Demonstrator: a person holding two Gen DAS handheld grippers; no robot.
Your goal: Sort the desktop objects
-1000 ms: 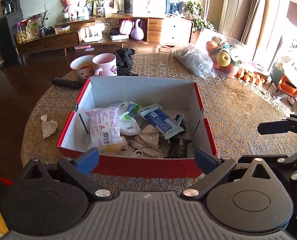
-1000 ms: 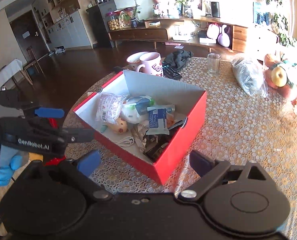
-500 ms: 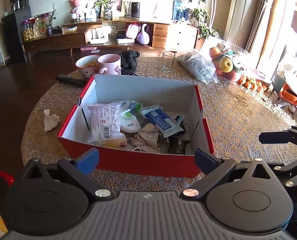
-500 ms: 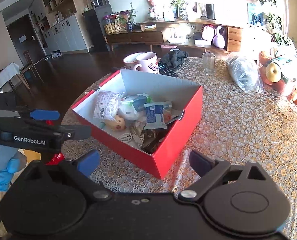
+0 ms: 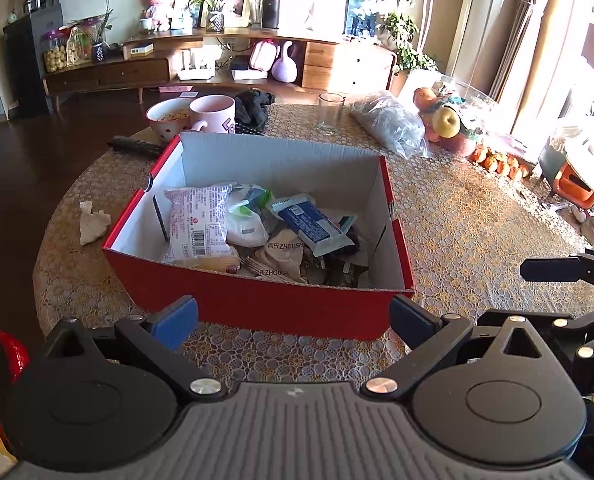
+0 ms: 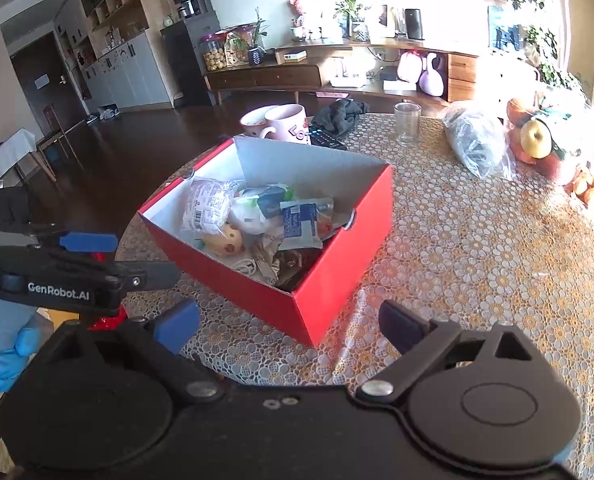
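A red cardboard box (image 5: 257, 308) with white inside stands on the lace-covered table; it also shows in the right wrist view (image 6: 337, 264). It holds a pink-printed snack bag (image 5: 197, 224), a blue-labelled packet (image 5: 309, 224), a white and green packet (image 5: 247, 224) and brown paper wrappers (image 5: 281, 256). My left gripper (image 5: 293, 320) is open and empty, just short of the box's near wall. My right gripper (image 6: 289, 326) is open and empty, near the box's front corner. The left gripper (image 6: 97, 260) shows from the side in the right wrist view.
Behind the box stand a pink mug (image 5: 213, 112), a noodle bowl (image 5: 169, 118), a black remote (image 5: 137, 146), dark cloth (image 5: 253, 106), a glass (image 5: 329, 114), a clear plastic bag (image 5: 389, 124) and fruit (image 5: 447, 122). A crumpled tissue (image 5: 93, 222) lies left of the box.
Both grippers have pulled back and risen a little from the box, which now looks smaller. Both stay open. Nothing on the table has moved.
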